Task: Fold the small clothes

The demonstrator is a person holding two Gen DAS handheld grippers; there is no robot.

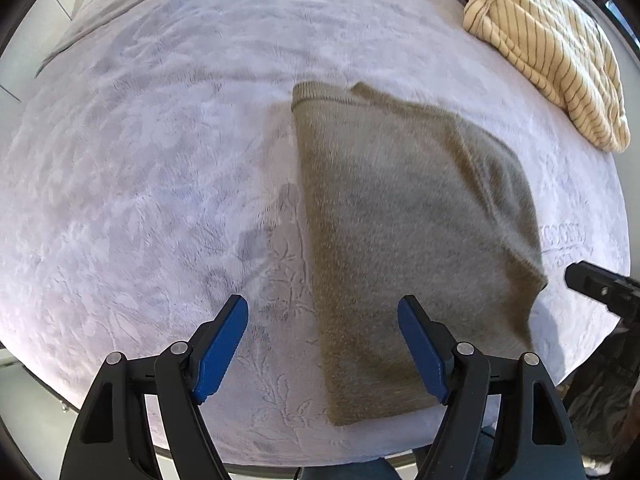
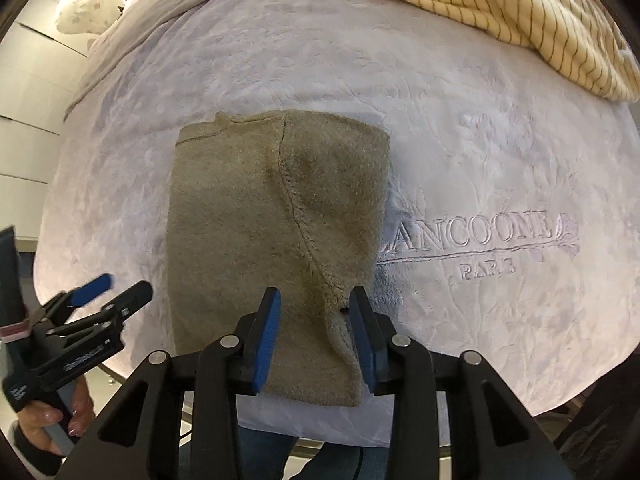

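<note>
**Folded sweater flat on blanket, both grippers released above it**

Olive-tan sweater (image 2: 276, 236) folded into a long rectangle, lying flat on pale lavender blanket (image 2: 500, 152) near its close edge. Striped cream garment (image 2: 520, 12) heaped at far right, well apart from sweater.

Left wrist view: left gripper (image 1: 323, 350) spread wide, nothing between blue pads, left pad over bare blanket, right pad over sweater's left part. Ribbed band at sweater's far end visible here. Black tip of right gripper (image 1: 600, 286) poking in at right edge, just past sweater's near right corner.

Right wrist view only: curved seam running down sweater, embossed lettering on blanket to right of it, left gripper (image 2: 110, 286) and the hand (image 2: 52, 428) gripping its handle at lower left. Right gripper (image 2: 315, 320) parted, clear of cloth, hovering over sweater's near end.
</note>
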